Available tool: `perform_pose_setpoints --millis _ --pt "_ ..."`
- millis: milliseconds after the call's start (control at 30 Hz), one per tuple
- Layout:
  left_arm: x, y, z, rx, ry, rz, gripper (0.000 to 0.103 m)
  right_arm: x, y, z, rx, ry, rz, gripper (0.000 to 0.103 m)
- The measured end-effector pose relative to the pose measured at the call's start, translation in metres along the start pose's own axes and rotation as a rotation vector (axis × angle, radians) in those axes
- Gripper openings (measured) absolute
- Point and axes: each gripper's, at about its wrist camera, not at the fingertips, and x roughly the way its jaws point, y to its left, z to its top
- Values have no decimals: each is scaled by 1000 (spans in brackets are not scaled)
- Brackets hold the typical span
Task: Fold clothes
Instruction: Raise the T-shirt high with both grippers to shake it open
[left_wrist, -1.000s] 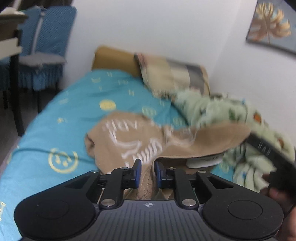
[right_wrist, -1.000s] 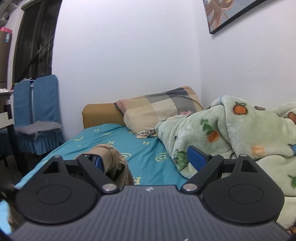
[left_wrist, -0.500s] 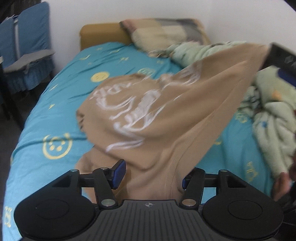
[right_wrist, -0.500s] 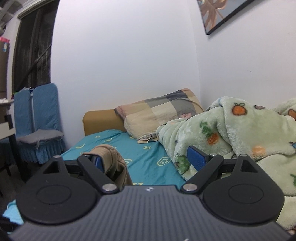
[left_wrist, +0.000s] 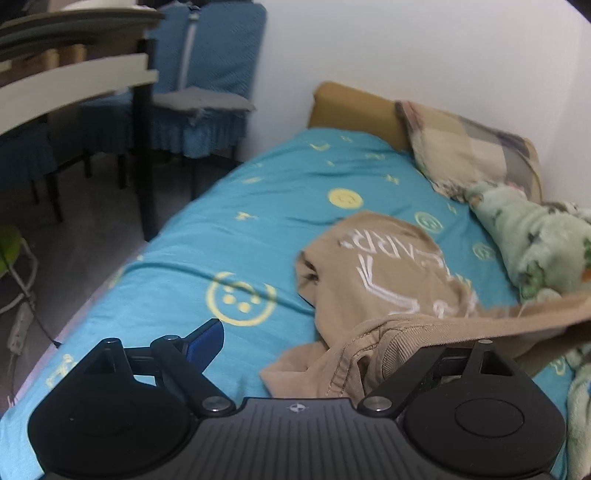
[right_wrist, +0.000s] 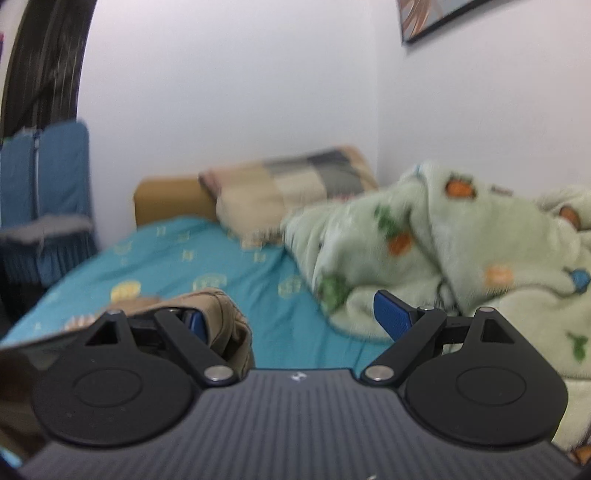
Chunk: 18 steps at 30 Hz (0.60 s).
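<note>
A tan sweatshirt (left_wrist: 384, 280) with white lettering lies crumpled on the blue bed sheet (left_wrist: 240, 229). My left gripper (left_wrist: 325, 347) is open; a ribbed hem of the sweatshirt drapes over its right finger, which is hidden. My right gripper (right_wrist: 295, 321) is open too; a bunched tan edge of the sweatshirt (right_wrist: 221, 314) hangs over its left finger, and the right fingertip (right_wrist: 391, 314) is bare. A stretch of the cloth rises toward the right edge of the left wrist view.
A green fleece blanket (right_wrist: 461, 266) is heaped along the wall on the right. A plaid pillow (left_wrist: 465, 147) and tan headboard (left_wrist: 351, 107) lie at the bed's far end. Blue-covered chairs (left_wrist: 207, 81) and a dark table (left_wrist: 74, 66) stand left of the bed.
My left gripper has opened and released its pinch on the sweatshirt, then swung left. The sweatshirt has dropped from stretched in the air to crumpled on the bed. The right gripper lowered slightly.
</note>
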Motion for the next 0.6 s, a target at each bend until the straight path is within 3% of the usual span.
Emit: perform_pose_setpoints --millis 133,267,433,600 --pt "-37 -1 3 15 -116 -1 91 -11 -8 -6 56 53 12 89" --pt "-84 -7 13 33 -256 1 91 -42 -14 19 103 6 30 89" --pt "-154 -1 58 -78 -388 -114 91 -88 -24 97 155 -104 122 89" --pt "-248 -8 126 -79 -563 -135 91 -144 -27 198 172 -227 214 89"
